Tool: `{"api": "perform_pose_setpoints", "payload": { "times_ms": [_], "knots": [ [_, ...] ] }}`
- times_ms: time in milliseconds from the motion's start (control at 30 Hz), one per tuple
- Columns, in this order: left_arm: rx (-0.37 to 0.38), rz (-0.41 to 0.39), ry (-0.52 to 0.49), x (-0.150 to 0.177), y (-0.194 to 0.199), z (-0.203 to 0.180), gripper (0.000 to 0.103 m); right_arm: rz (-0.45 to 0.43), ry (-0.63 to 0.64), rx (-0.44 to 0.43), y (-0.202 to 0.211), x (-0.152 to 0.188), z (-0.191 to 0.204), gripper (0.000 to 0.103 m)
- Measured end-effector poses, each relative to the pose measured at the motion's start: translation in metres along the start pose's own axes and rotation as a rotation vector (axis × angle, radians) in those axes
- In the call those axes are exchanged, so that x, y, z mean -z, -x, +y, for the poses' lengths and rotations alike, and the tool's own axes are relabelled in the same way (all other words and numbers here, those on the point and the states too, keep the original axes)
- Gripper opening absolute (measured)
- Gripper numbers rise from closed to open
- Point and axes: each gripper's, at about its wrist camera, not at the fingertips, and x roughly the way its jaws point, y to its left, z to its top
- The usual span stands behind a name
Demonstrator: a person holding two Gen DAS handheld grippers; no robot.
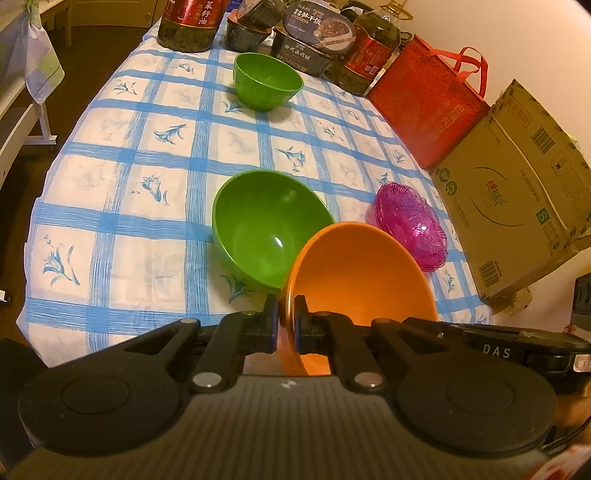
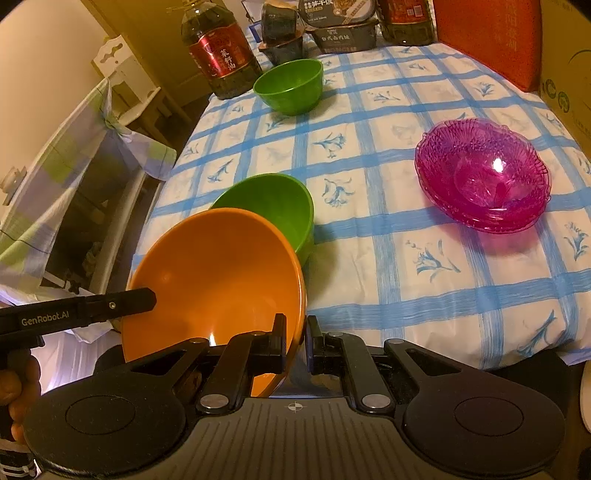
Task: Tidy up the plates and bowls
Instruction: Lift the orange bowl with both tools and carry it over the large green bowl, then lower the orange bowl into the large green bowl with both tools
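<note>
An orange bowl is held tilted above the near table edge by both grippers. My left gripper is shut on its left rim. My right gripper is shut on its right rim. A large green bowl stands upright on the cloth just beyond the orange bowl; it also shows in the right wrist view. A small green bowl stands at the far end, also in the right wrist view. A stack of pink glass plates lies to the right, also in the right wrist view.
A blue-checked cloth covers the table. Oil bottles and food boxes line the far edge. A red bag and a cardboard box stand along the right side. A cloth-covered rack stands left of the table.
</note>
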Motion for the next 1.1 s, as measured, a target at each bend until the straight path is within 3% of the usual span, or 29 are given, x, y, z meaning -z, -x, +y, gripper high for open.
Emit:
{"api": "perform_pose_setpoints", "payload": {
  "times_ms": [267, 467, 733, 1100],
  "knots": [
    [0.012, -0.011, 0.015, -0.006, 0.0, 0.004, 0.006, -0.006, 0.003, 0.001, -0.001, -0.006, 0.003, 0.009],
    [0.017, -0.035, 0.036, -0.031, -0.004, 0.014, 0.006, -0.022, 0.031, 0.001, -0.008, -0.032, 0.011, 0.009],
    [-0.032, -0.034, 0.053, -0.066, -0.037, 0.032, 0.006, -0.012, 0.067, 0.005, -0.049, -0.073, 0.016, 0.009],
    [-0.062, 0.006, 0.055, -0.083, -0.077, 0.045, 0.006, 0.037, 0.054, 0.026, -0.091, -0.093, 0.003, 0.009]
  ]
}}
